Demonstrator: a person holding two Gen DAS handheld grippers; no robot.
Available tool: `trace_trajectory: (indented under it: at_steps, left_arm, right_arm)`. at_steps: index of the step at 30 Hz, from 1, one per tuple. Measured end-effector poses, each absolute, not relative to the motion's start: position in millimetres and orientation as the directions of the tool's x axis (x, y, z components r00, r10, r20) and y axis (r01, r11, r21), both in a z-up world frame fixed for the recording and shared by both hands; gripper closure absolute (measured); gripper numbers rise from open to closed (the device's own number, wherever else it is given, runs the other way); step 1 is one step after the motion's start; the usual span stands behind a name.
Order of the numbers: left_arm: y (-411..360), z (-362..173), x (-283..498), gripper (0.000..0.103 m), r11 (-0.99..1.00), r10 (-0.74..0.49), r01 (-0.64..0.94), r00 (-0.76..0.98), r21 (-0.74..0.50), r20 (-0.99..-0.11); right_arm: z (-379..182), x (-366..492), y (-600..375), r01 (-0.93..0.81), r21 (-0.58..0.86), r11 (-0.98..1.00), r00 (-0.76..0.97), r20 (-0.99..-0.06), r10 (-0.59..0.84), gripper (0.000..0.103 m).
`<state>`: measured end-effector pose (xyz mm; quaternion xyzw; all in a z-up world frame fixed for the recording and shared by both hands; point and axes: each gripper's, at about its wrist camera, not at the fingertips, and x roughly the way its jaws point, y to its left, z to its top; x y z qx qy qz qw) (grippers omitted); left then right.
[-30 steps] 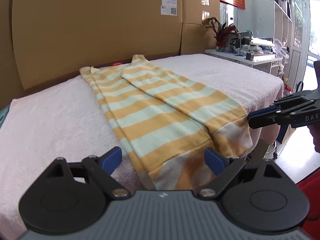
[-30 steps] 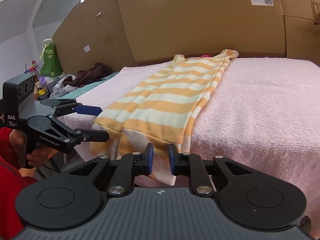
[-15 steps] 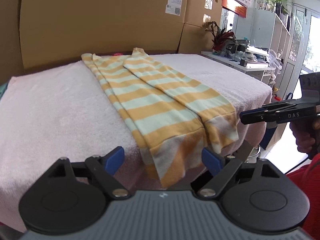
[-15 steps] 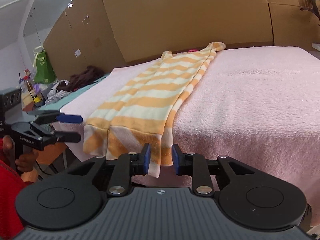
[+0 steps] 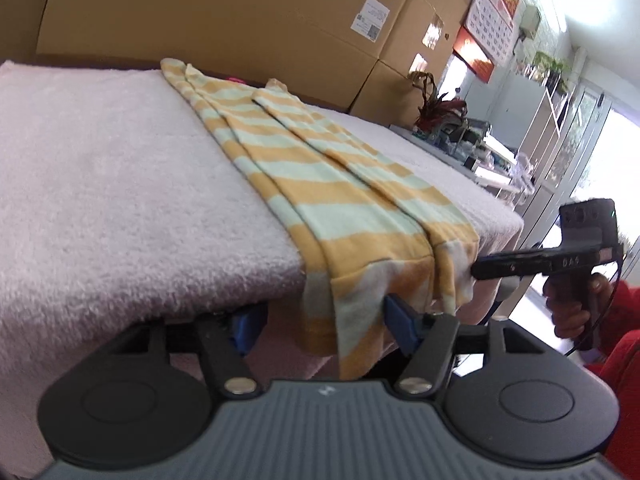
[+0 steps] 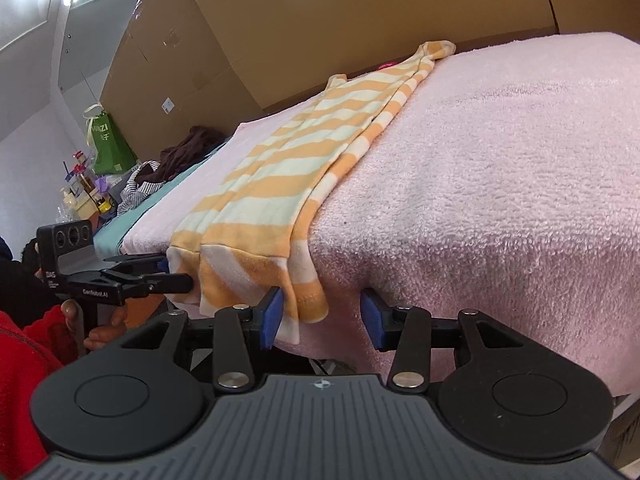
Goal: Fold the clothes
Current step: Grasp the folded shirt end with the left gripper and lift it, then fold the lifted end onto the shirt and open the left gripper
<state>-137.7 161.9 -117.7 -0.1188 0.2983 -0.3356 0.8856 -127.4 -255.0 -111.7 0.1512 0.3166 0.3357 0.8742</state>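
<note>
A yellow and pale-green striped garment (image 5: 320, 184) lies folded lengthways across the pink towelled table (image 5: 120, 184). Its hem (image 6: 256, 276) hangs over the near edge. My left gripper (image 5: 324, 324) is open at edge level, and the hanging left part of the hem sits between its blue pads. In the right wrist view the left gripper (image 6: 176, 268) reaches the hem's left corner from the side. My right gripper (image 6: 322, 316) is open below the edge, with the hem's right corner hanging by its left pad (image 6: 272, 316). The left wrist view shows the right gripper (image 5: 478, 271) edge-on beside the hem.
Large cardboard boxes (image 5: 240, 12) stand behind the table. Dark clothes (image 6: 188, 152) and a green bag (image 6: 108, 144) sit to the left past a teal surface. A plant (image 5: 436, 108) and shelves stand to the right. Hands in red sleeves (image 6: 24, 360) hold the grippers.
Both grippers have dropped to the table's near edge and closed in on the hanging hem. The right gripper has gone from nearly shut to open. The left has stayed open.
</note>
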Motion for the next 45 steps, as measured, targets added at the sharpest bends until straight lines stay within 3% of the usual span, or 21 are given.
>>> trace_trajectory:
  at_steps: [3,5,9,12,16,18,19,20,21,28,45]
  left_arm:
    - [158,-118,-136,0.037,0.722,-0.692,0.544,0.567,-0.428,-0.447]
    - [155,-118,-137,0.043,0.719,-0.695,0.558,0.555,-0.414,-0.457]
    - [149,-117,-140,0.064,0.711,-0.7,0.587,0.533,-0.387,-0.475]
    - [144,-116,-141,0.071,0.703,-0.703,0.609,0.516,-0.367,-0.49]
    - [138,-115,-143,0.089,0.692,-0.705,0.637,0.494,-0.34,-0.509]
    - [135,-113,-145,0.092,0.686,-0.707,0.649,0.487,-0.329,-0.514]
    - [135,-110,-146,0.092,0.684,-0.709,0.653,0.488,-0.326,-0.509]
    - [134,-107,-147,0.093,0.682,-0.711,0.657,0.489,-0.323,-0.505]
    - [134,-104,-148,0.093,0.679,-0.713,0.661,0.491,-0.32,-0.501]
    - [132,-82,-157,0.094,0.664,-0.727,0.687,0.499,-0.297,-0.471]
    - [136,-57,-133,0.094,0.666,-0.745,0.652,0.596,-0.362,-0.298]
  right_arm:
    - [-114,-123,-256,-0.516,0.497,0.698,0.552,-0.43,0.714,0.057]
    - [-116,-119,-258,-0.527,0.501,0.687,0.546,-0.419,0.725,0.057]
    - [-117,-107,-255,-0.57,0.511,0.643,0.493,-0.414,0.765,0.057]
    - [-116,-106,-250,-0.603,0.496,0.624,0.456,-0.427,0.781,0.057]
    - [-114,-113,-246,-0.64,0.475,0.604,0.427,-0.433,0.794,0.058]
    - [-113,-115,-246,-0.64,0.463,0.613,0.448,-0.423,0.788,0.064]
    - [-112,-115,-247,-0.636,0.462,0.618,0.459,-0.418,0.784,0.071]
    - [-112,-114,-247,-0.631,0.469,0.618,0.46,-0.416,0.785,0.086]
    - [-111,-114,-248,-0.631,0.474,0.614,0.453,-0.417,0.788,0.089]
    - [-95,-121,-254,-0.643,0.504,0.577,0.419,-0.399,0.816,0.089]
    - [-80,-79,-279,-0.554,0.765,0.328,0.403,-0.098,0.91,0.09]
